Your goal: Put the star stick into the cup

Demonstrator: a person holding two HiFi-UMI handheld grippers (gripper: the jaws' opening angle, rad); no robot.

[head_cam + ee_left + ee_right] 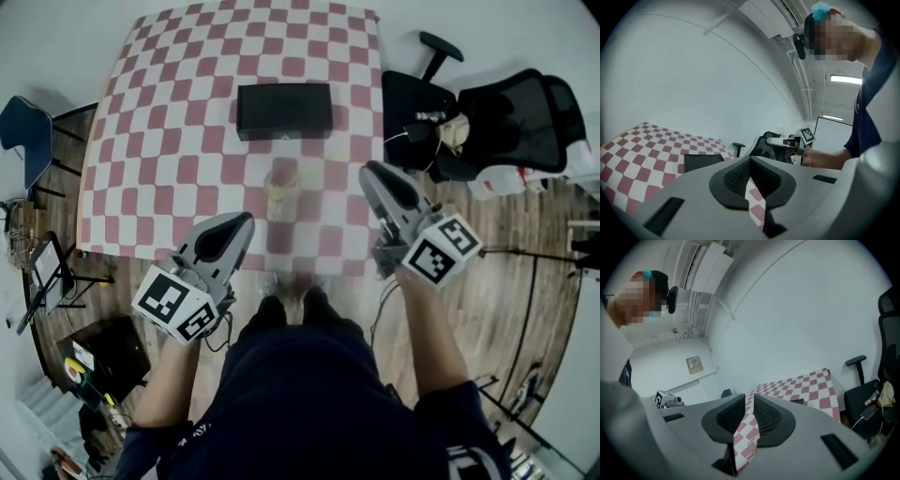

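Observation:
A clear cup (281, 191) stands on the red-and-white checked table (169, 141), near the middle of its front half. Something pale yellow shows blurred inside it; I cannot make out a star stick anywhere. My left gripper (246, 219) hovers at the table's front edge, left of and nearer than the cup, its tips touching with nothing held. In the left gripper view the left gripper (750, 159) shows shut pads. My right gripper (367, 169) is right of the cup, raised. In its own view the right gripper (750, 397) keeps a narrow, empty gap between its pads.
A flat black box (284, 111) lies on the table beyond the cup. Black office chairs (506, 117) stand right of the table on a wood floor, with cables and small items on one. A blue chair (26, 127) and equipment stands sit at the left.

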